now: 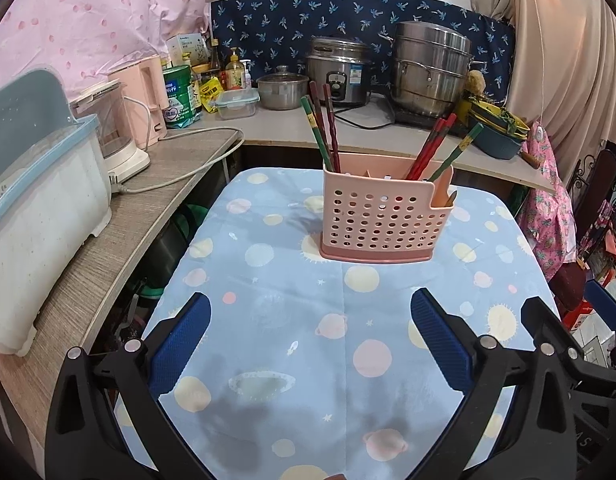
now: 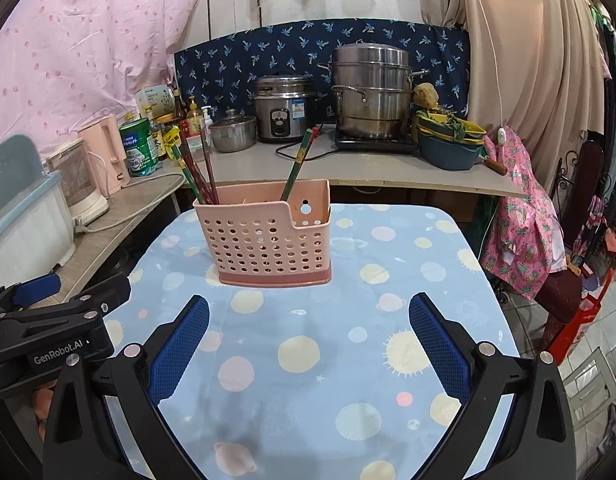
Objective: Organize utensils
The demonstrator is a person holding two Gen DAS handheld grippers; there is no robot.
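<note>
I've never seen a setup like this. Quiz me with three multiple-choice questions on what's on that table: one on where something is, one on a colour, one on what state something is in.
1. Where does the utensil holder stand?
A. On the grey counter
B. On the blue patterned tablecloth
C. On the floor

2. What colour is the holder?
A. Pink
B. Green
C. White

3. How are the right tongs?
A. Clamped on a chopstick
B. Shut with nothing in them
C. Wide open and empty

Answers:
1. B, the holder's base sits on the planet-print cloth.
2. A, its perforated walls are pink, with chopsticks standing inside.
3. C, the two blue pads stand far apart with only cloth visible between them; the left tongs look the same.
</note>
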